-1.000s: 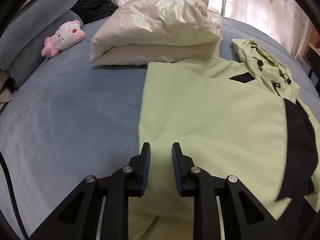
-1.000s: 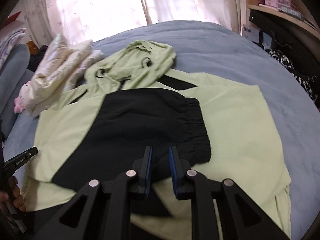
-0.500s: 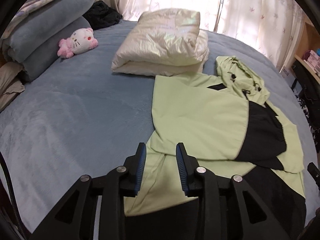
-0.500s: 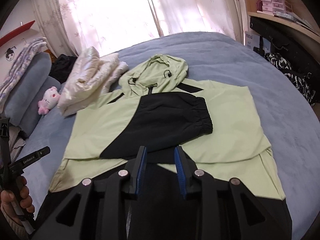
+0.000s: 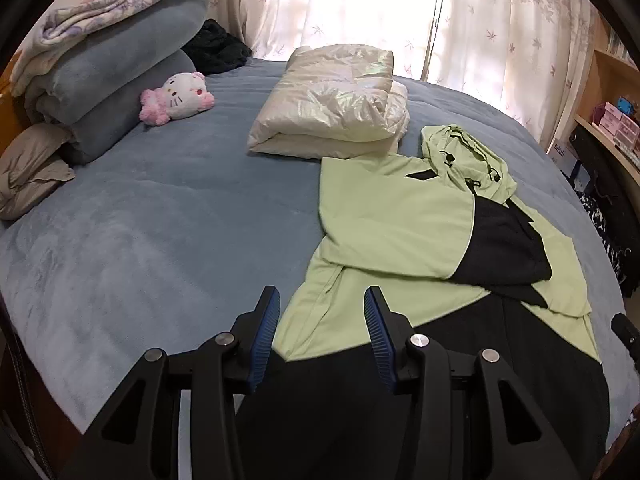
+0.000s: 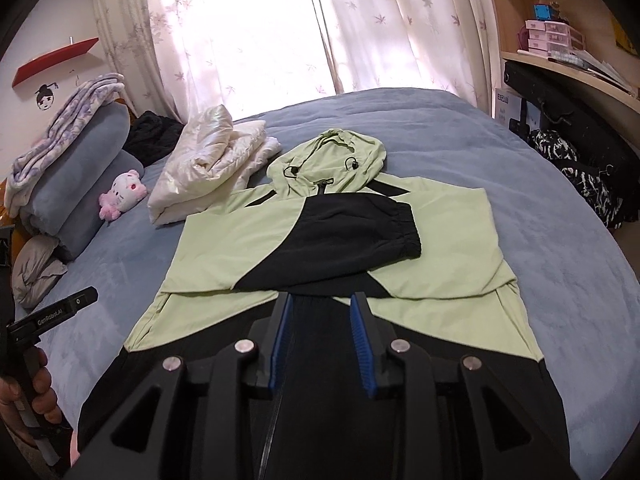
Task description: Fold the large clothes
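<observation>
A light green and black hooded jacket (image 6: 448,240) lies flat on the blue bed, hood toward the window, both sleeves folded across its chest with the black cuffed sleeve (image 6: 344,240) on top. It also shows in the left wrist view (image 5: 392,220). My left gripper (image 5: 320,312) is open and empty, raised above the jacket's lower left corner. My right gripper (image 6: 322,316) is open and empty, raised above the black hem at the jacket's middle. The left gripper's body (image 6: 52,312) shows at the left of the right wrist view.
A folded cream puffer jacket (image 5: 332,112) lies beyond the green jacket's left shoulder. A pink and white plush toy (image 5: 176,96), stacked blue blankets (image 5: 112,80) and a black garment (image 5: 216,48) sit at the bed's far left. Shelves and dark bags (image 6: 576,152) stand at the right.
Both grippers have pulled back and up from the jacket and opened wider. The sleeves stay folded across the chest.
</observation>
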Tool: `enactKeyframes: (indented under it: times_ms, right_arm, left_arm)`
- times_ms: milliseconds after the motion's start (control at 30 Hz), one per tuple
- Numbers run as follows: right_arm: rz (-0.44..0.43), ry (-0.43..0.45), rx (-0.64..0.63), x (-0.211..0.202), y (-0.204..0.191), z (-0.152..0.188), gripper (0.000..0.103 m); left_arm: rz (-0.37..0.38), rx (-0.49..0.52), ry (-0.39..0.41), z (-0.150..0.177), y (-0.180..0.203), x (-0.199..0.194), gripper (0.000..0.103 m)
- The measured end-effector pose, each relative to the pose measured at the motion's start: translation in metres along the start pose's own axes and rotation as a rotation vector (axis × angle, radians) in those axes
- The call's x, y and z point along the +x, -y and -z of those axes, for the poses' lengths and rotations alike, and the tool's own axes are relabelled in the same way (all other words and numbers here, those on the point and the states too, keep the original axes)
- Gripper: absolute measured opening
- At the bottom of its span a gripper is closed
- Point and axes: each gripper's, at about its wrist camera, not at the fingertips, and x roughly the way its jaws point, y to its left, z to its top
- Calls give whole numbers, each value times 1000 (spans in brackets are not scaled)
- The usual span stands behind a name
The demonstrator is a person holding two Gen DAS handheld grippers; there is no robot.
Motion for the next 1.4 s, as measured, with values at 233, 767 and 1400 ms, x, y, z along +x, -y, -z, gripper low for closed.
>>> enactKeyframes:
  times_ms: [233,767,1400]
  right_arm:
    - [-11,32,-21,-32,-1,17,32]
    - [-17,30,-26,-92,34,61,60]
    - [160,-164,272,-90,182,122,61]
  left_arm:
    - [-17,35,15,18,-21,-27,50]
    - [90,82,-48,60,-85,-56,65]
    - [232,88,-321,122,-78,14,65]
